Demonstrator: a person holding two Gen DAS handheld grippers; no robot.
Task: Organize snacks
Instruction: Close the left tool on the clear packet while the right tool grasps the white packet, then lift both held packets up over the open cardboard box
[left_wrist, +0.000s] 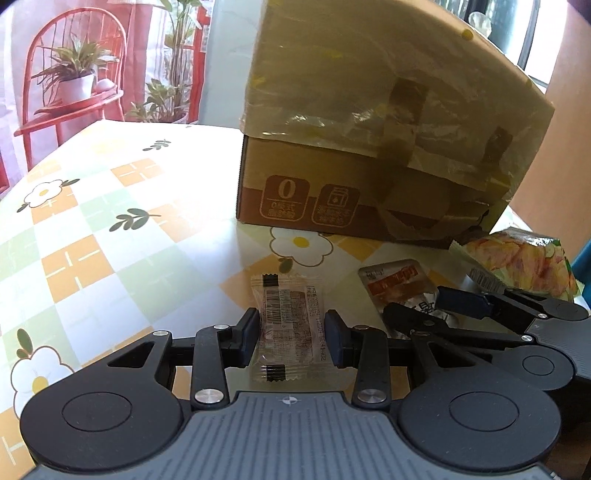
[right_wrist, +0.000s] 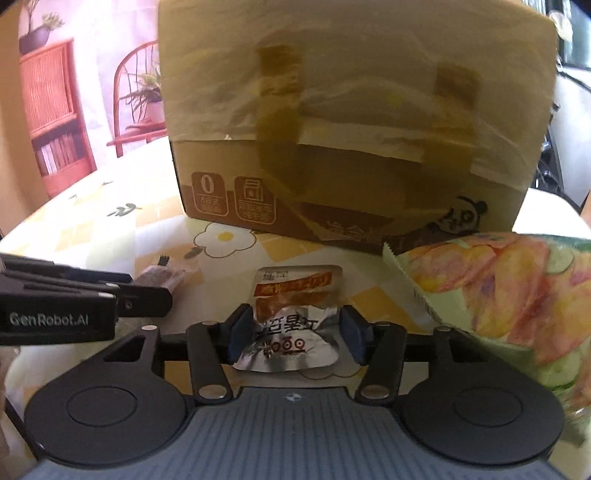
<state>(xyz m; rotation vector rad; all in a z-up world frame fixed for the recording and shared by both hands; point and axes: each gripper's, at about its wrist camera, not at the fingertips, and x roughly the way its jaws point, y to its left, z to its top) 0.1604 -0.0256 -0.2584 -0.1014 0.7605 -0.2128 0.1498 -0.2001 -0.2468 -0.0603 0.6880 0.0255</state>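
Note:
A clear-wrapped snack bar (left_wrist: 288, 325) lies on the table between the fingers of my left gripper (left_wrist: 291, 341); the pads touch or nearly touch its sides. A silver and orange snack pouch (right_wrist: 291, 321) sits between the fingers of my right gripper (right_wrist: 293, 334), which press its crumpled sides. The pouch also shows in the left wrist view (left_wrist: 402, 291), with the right gripper (left_wrist: 424, 306) on it. The snack bar shows in the right wrist view (right_wrist: 162, 275), partly hidden by the left gripper (right_wrist: 147, 291). A taped cardboard box (left_wrist: 373, 147) stands behind, also in the right wrist view (right_wrist: 351, 129).
A chip bag (right_wrist: 513, 295) lies at the right, close to my right gripper, and shows in the left wrist view (left_wrist: 524, 266). The table (left_wrist: 110, 221) has a floral checked cloth. A red chair (left_wrist: 70, 85) with a potted plant stands beyond the far edge.

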